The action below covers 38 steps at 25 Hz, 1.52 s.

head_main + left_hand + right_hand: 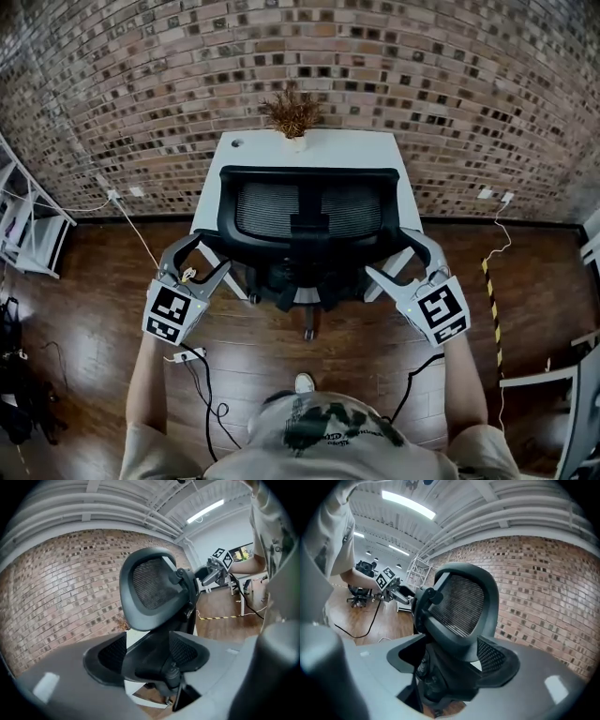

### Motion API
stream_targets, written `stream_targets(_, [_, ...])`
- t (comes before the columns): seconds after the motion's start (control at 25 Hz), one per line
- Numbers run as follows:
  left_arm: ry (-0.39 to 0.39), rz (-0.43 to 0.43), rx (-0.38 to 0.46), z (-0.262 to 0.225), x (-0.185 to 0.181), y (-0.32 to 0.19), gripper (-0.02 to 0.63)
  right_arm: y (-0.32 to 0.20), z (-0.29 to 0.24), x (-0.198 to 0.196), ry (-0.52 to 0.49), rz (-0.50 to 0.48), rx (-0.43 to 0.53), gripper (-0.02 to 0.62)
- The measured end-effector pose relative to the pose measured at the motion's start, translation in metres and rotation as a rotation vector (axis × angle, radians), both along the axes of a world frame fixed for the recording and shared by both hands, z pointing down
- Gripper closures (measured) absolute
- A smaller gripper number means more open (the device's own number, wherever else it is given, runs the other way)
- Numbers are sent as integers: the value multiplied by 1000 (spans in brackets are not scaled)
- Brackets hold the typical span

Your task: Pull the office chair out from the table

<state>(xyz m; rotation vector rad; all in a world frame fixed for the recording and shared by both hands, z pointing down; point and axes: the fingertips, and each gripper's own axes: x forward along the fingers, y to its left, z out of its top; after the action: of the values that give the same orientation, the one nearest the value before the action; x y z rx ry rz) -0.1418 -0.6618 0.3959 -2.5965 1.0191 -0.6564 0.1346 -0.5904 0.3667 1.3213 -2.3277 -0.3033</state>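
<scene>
The black office chair (309,211), with a mesh back, stands against the near edge of the white table (225,159); its base reaches out over the wood floor. My left gripper (208,255) is open beside the chair's left side, at armrest height. On the chair's right side my right gripper (394,255) is open in mirror pose. In the left gripper view the chair (150,590) rises between the spread jaws of the left gripper (159,677), and no pad presses on it. The right gripper view shows the chair (459,606) the same way beyond the right gripper (450,677).
A dried plant (292,114) stands at the table's far edge against the brick wall. A white rack (28,225) is at the left and a white frame (562,394) at the right. Cables (202,375) trail on the floor by my feet; striped tape (492,300) marks the right.
</scene>
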Motion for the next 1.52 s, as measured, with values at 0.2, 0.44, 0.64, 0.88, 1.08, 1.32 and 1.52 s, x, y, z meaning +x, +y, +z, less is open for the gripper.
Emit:
stream_targets(0.2, [-116, 55, -47, 20, -9, -19, 299, -8, 10, 11, 66, -14, -37, 255])
stream_targets(0.44, [-199, 128, -82, 36, -2, -36, 283, -27, 34, 31, 196, -16, -109, 233])
stream_targets(0.64, [-286, 184, -117, 49, 7, -51, 268, -47, 59, 41, 313, -67, -221, 232])
stream_targets(0.88, [-384, 236, -118, 55, 18, -58, 276, -62, 85, 39, 449, -100, -271, 239])
stream_targets(1.08, [-433, 262, -131, 56, 18, -54, 300, -67, 90, 40, 563, -104, -227, 304])
stream_targets(1.32, [-449, 258, -117, 56, 16, -50, 316, -63, 94, 41, 622, -106, -232, 339])
stream_targets(1.52, [-446, 248, -127, 59, 15, -44, 313, -56, 98, 40, 631, -103, -221, 344])
